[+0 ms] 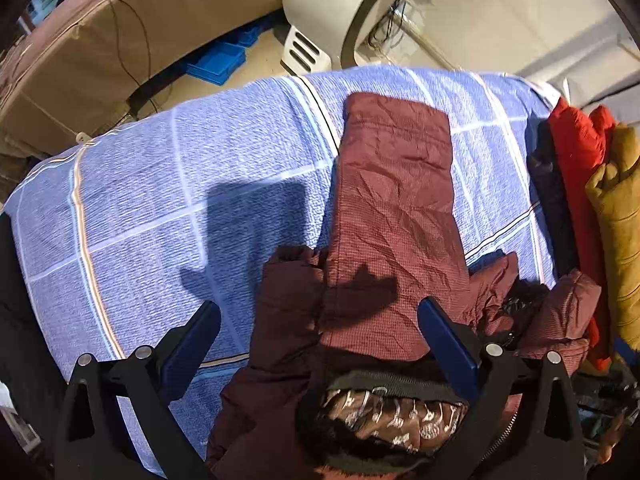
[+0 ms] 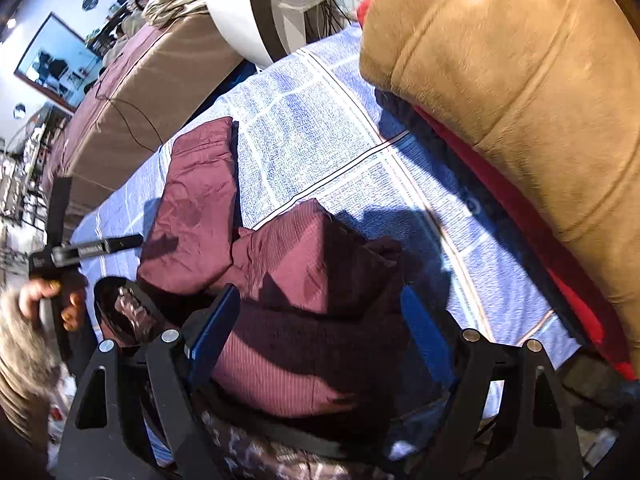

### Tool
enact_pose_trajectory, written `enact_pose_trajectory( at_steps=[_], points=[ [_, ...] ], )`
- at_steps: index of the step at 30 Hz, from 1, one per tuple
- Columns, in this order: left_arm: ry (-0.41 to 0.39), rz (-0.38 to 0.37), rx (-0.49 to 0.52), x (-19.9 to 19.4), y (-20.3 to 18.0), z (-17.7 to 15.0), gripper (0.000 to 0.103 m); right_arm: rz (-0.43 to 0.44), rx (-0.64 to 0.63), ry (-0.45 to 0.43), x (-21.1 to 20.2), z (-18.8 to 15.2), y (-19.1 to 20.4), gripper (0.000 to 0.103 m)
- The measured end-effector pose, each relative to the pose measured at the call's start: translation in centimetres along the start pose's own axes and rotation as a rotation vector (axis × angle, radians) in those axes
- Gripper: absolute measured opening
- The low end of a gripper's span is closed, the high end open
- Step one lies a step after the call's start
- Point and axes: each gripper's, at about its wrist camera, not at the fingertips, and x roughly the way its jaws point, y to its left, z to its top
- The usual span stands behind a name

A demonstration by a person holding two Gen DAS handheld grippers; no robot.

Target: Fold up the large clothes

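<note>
The left gripper hangs with its blue-padded jaws spread wide and nothing between them, poised over the maroon puffer jacket. Directly beneath and ahead of those jaws a folded sleeve panel runs away across the blue checked sheet; close under the gripper sits the jacket's dark collar with its shiny patterned lining.

The right gripper is likewise wide apart, gripping nothing, over a bunched, shadowed part of the same jacket. To its left, the right wrist view catches the left gripper's black body and the person's hand holding it. To the right of both grippers lies a stack of other garments: a tan padded coat on top, a red one under it. Beyond the sheet's far edge stands a white rounded appliance.
</note>
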Motion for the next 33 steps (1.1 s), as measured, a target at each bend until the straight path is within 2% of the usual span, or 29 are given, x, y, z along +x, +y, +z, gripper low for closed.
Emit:
enact_pose_trajectory(
  at_steps=[2,4,7,9,11,12,13,15,16,18,20,21,23,26,29,33],
  points=[
    [0.061,0.006,0.044,2.8,-1.5,0.6,0.097,-0.007,0.06,0.076,2.6,0.6,-0.7,0.082],
    [0.128,-0.001,0.066,5.4,-2.6,1.0,0.097,-0.008,0.068,0.098,4.1,0.1,-0.4,0.082],
    [0.209,-0.002,0.113,8.4,-4.8,1.0,0.097,-0.078,-0.06,0.063,4.5,-1.1,1.2,0.081],
    [0.221,0.004,0.162,9.3,-6.5,0.6,0.097,-0.082,-0.108,0.049,4.4,-1.9,1.9,0.065],
    [0.236,0.006,0.217,10.1,-8.2,-0.1,0.097,-0.082,-0.114,0.047,4.2,-2.6,1.9,0.044],
    [0.241,0.007,0.238,10.4,-8.8,-0.5,0.094,-0.084,-0.121,0.048,4.1,-2.9,1.9,0.04],
    [0.238,0.006,0.26,10.5,-9.4,-0.9,0.091,-0.086,-0.134,0.044,3.7,-3.2,2.1,0.034],
    [0.216,-0.001,0.293,10.3,-10.4,-1.5,0.071,-0.078,-0.155,0.032,2.9,-3.7,2.6,0.024],
    [0.208,-0.005,0.299,10.1,-10.7,-1.8,0.068,-0.075,-0.159,0.026,2.5,-3.8,2.8,0.021],
    [0.199,-0.025,0.293,9.6,-10.8,-2.3,0.045,-0.057,-0.161,0.014,1.2,-3.9,3.5,0.017],
    [0.182,-0.065,0.272,8.3,-10.1,-3.0,0.032,-0.019,-0.156,0.002,-0.2,-3.8,4.0,0.015],
    [0.166,-0.086,0.261,7.3,-9.6,-3.4,0.024,0.015,-0.152,-0.006,-1.4,-3.8,4.5,0.015],
    [0.119,-0.119,0.246,5.2,-8.9,-4.2,0.019,0.085,-0.155,-0.023,-3.7,-4.0,5.4,0.014],
    [0.001,-0.156,0.216,-0.1,-7.0,-5.5,0.016,0.18,-0.178,-0.047,-6.7,-4.4,7.4,0.013],
    [-0.162,-0.125,0.162,-7.2,-3.9,-6.2,0.016,0.236,-0.251,-0.095,-9.8,-4.9,10.3,0.009],
    [-0.341,-0.082,0.013,-16.0,1.8,-8.7,0.016,0.327,-0.39,-0.175,-14.0,-5.2,14.6,0.006]
  ],
)
